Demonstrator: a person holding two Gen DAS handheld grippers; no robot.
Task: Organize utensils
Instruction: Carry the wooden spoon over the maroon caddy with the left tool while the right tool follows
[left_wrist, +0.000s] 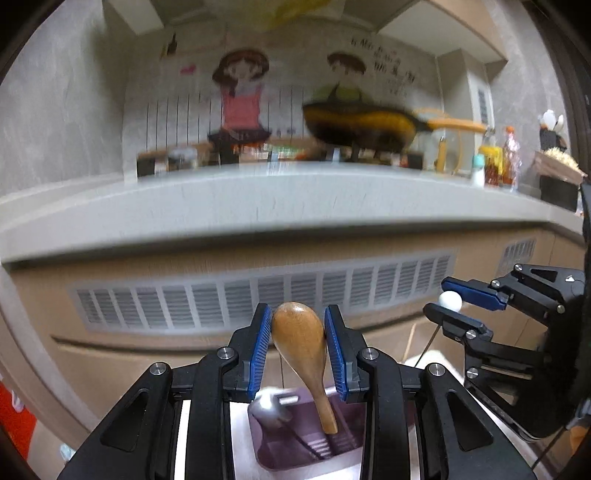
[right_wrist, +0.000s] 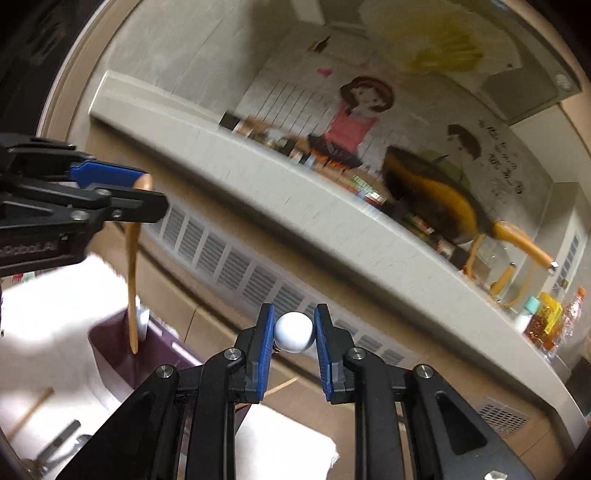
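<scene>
Because the wooden spoon (left_wrist: 300, 334) is light, stiff and smooth, your left gripper (left_wrist: 298, 354) has it by the broad bowl, handle hanging down over the purple bin (left_wrist: 295, 448); a hold on a curved bowl can pivot, so a grip nearer the neck would likely steady it. Your right gripper (right_wrist: 294, 349) has its jaws closed narrowly on a small white ball (right_wrist: 294, 332), probably a thin utensil's end, rounded and likely slippery, raised above the white-covered desk (right_wrist: 74, 295).
</scene>
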